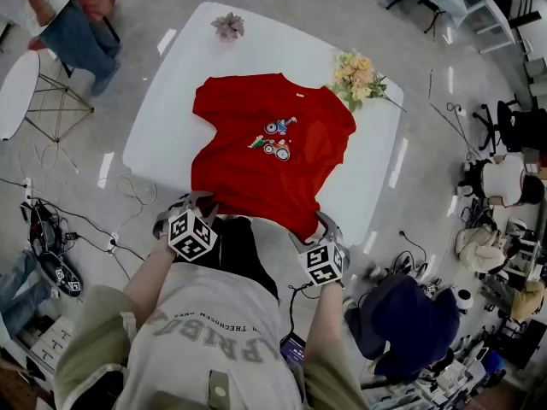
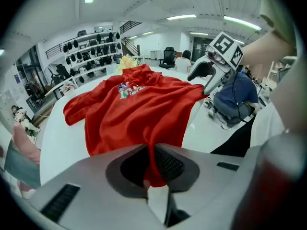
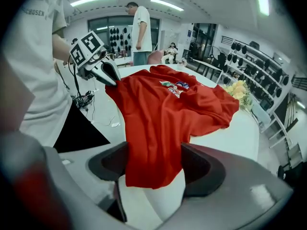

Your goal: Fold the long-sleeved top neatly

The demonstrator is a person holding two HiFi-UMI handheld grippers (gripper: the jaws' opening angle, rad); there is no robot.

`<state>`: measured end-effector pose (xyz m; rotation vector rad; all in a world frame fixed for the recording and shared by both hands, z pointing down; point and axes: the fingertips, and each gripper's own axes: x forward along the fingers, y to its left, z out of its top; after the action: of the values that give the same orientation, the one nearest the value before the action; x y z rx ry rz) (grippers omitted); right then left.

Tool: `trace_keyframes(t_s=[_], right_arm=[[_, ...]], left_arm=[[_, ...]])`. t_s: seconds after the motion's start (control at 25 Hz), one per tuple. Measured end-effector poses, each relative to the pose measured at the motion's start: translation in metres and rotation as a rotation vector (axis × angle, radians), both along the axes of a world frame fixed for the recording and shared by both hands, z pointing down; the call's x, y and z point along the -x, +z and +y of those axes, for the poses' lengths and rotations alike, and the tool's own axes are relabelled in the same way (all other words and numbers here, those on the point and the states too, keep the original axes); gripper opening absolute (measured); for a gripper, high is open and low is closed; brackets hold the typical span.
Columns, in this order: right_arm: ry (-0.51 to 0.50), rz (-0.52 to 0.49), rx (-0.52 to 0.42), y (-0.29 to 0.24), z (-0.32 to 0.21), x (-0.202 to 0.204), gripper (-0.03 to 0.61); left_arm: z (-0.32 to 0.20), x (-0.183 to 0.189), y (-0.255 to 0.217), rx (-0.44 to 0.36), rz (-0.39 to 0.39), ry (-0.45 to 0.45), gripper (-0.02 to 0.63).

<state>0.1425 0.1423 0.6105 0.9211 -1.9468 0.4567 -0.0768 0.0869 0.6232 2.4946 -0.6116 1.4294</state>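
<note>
**Red top's near hem at both grippers**

Head view: a red, soft knit top (image 1: 256, 156) with a small cartoon print lies rumpled on the smooth, white, round-cornered table (image 1: 162, 118). Its hem reaches the near edge, where the left gripper (image 1: 198, 200) and right gripper (image 1: 319, 223) meet it (each carries a marker cube).

Left gripper view: the grey jaws pinch a narrow fold of the cloth between ribbed pads (image 2: 168, 164).

Right gripper view: the jaws stand spread, with the limp hem draped loosely between them, unpressed.

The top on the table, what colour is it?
Red top, small chest print; best in head view.
</note>
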Motion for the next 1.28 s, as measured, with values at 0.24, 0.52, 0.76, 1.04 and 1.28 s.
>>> trace_keyframes(t_s=[0.24,0.52,0.76,1.04,1.28], right_arm=[[-0.114,-0.040,0.045,0.001,0.004,0.007,0.327],[-0.253,0.007,0.089,0.015,0.011,0.021,0.252],[-0.263,0.022,0.084,0.008,0.016,0.021,0.085],[-0.251,0.064,0.117,0.013,0.040,0.019,0.064],[-0.194,0.081,0.156,0.029,0.046,0.022,0.079]], left_arm=[[0.018,0.028,-0.019,0.062,0.037,0.088,0.038],[0.023,0.039,-0.023,0.133,0.045,0.102,0.037],[0.022,0.035,-0.023,0.134,0.045,0.121,0.037],[0.020,0.032,-0.015,0.139,0.037,0.162,0.038],[0.021,0.039,-0.009,0.182,-0.018,0.219,0.265]])
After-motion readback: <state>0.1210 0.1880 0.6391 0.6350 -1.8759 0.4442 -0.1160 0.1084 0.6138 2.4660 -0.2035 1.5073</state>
